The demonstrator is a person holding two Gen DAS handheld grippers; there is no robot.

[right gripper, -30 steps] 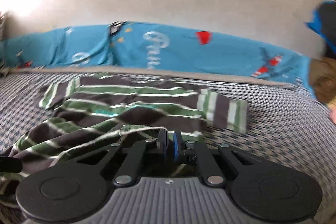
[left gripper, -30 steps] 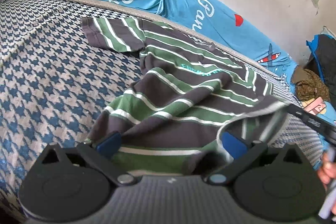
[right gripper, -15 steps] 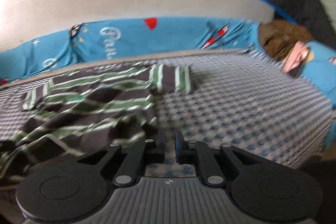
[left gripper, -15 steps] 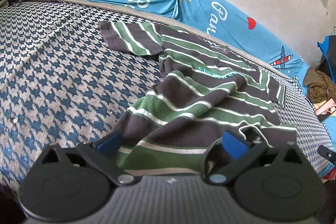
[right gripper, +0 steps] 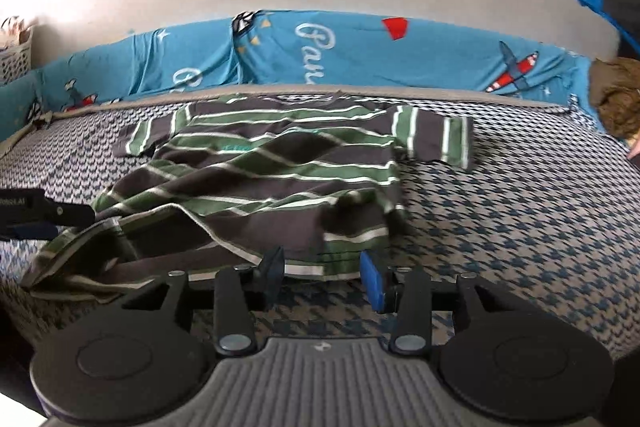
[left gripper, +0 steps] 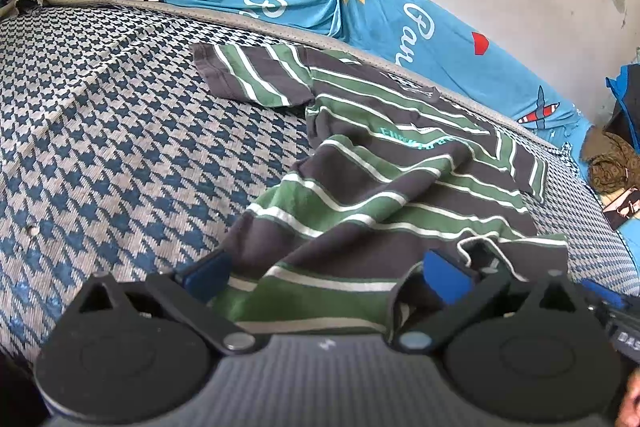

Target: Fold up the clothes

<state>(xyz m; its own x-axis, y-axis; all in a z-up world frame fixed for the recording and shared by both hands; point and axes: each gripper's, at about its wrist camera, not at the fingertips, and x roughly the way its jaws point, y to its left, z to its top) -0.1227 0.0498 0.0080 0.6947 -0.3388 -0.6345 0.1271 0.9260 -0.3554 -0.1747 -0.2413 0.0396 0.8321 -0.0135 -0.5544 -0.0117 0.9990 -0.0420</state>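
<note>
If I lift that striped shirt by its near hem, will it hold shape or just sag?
Likely sag: the striped shirt already lies in soft ridges and a turned-over hem, so it looks thin and floppy. It probably weighs little. Pushed across the houndstooth bed cover, it would more likely bunch than slide flat. Both the left tongs and right tongs stand open at the hem.

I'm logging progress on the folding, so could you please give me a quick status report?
Left tool open over the hem. Right tool open at the hem, holding nothing. Striped T-shirt rumpled on the bed, unfolded. Nothing in the way.
</note>
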